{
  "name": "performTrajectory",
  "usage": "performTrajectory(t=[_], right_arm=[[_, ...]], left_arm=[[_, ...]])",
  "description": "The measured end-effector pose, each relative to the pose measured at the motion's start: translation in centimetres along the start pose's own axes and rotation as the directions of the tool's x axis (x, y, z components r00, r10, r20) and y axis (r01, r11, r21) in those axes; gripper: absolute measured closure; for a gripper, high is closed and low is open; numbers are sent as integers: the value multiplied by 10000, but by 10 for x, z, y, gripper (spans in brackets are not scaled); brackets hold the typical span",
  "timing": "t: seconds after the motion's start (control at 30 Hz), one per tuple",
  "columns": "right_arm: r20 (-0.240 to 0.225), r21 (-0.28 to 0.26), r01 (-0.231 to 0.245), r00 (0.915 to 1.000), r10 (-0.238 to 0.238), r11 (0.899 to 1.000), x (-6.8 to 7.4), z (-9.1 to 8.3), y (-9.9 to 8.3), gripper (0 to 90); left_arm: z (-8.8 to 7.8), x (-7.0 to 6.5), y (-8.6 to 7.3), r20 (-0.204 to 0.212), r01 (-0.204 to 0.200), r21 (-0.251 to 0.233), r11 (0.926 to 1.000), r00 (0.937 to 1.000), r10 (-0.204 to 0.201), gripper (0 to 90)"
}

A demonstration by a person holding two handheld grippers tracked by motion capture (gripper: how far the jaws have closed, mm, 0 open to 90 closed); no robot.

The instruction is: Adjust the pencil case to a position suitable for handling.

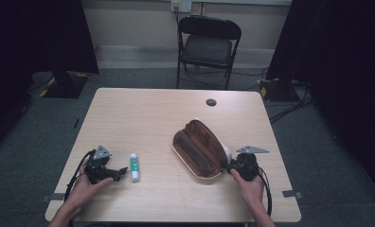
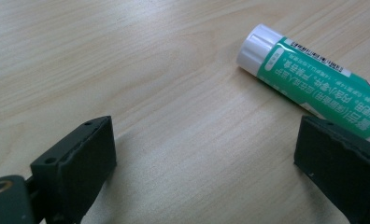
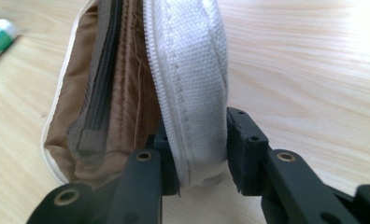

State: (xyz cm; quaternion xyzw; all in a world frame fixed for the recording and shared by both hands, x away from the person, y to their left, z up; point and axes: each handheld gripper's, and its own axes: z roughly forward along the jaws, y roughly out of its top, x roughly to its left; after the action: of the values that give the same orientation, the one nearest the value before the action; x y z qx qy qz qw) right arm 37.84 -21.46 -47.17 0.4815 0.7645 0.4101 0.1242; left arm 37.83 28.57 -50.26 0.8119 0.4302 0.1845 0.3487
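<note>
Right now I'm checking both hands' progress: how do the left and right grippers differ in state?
The left gripper is open, nothing between its pads, the glue stick lying just ahead; the right gripper is shut on the white edge of the pencil case. The left rests on bare table; the right sits at the open case's end. A hand holds each.

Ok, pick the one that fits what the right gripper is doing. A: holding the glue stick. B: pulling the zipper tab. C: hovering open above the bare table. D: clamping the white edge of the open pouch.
D: in the right gripper view the right gripper has its pads pressed on both sides of the white canvas wall of the pouch, while the glue stick lies apart on the table.
</note>
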Motion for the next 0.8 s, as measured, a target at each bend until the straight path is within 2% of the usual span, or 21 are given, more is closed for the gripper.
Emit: performTrajectory(t=[0.13,0.17,0.2,0.27,0.3,0.33,0.47,0.5,0.53,0.57,0.6,0.67,0.73,0.8], right_arm=[[-504,-13,243,9984,-243,9997,0,-2,0,688],[-764,-51,402,9963,-405,9992,1,-5,1,694],[-764,-51,402,9963,-405,9992,1,-5,1,694],[-1060,-94,546,9928,-553,9985,2,-6,0,698],[-1360,-67,609,9888,-613,9981,2,-7,0,704],[-1360,-67,609,9888,-613,9981,2,-7,0,704],[-1984,-43,743,9773,-736,9972,2,-9,0,712],[-2305,-35,963,9685,-945,9954,3,-8,0,717],[-2305,-35,963,9685,-945,9954,3,-8,0,717],[-2478,-14,1057,9634,-1027,9944,5,-7,0,718],[-2478,-14,1057,9634,-1027,9944,5,-7,0,718],[-2667,12,1195,9569,-1149,9928,6,-5,1,718],[-2717,25,1295,9544,-1239,9916,7,-2,2,718],[-2399,-10,1228,9634,-1195,9924,5,5,6,698]], left_arm=[[0,0,0,9,-4,0,10000,10000,4,51],[0,0,0,1,-5,3,10000,10000,5,50],[0,0,0,1,6,-8,10000,10000,-6,50],[0,0,0,-3,-10,6,10000,10000,10,51],[0,0,0,7,-4,1,10000,10000,4,51],[0,0,0,7,-4,1,10000,10000,4,51],[0,0,0,-2,-3,-1,10000,10000,3,51],[0,0,0,-1,-7,2,10000,10000,7,50],[0,0,0,-2,-7,2,10000,10000,7,50],[0,0,0,-1,-6,0,10000,10000,6,51],[0,0,0,0,-5,2,10000,10000,5,51],[0,0,0,-1,-11,3,10000,10000,11,50],[0,0,0,-2,-9,4,10000,10000,9,51],[0,0,0,-1,-3,2,10000,10000,3,51]])
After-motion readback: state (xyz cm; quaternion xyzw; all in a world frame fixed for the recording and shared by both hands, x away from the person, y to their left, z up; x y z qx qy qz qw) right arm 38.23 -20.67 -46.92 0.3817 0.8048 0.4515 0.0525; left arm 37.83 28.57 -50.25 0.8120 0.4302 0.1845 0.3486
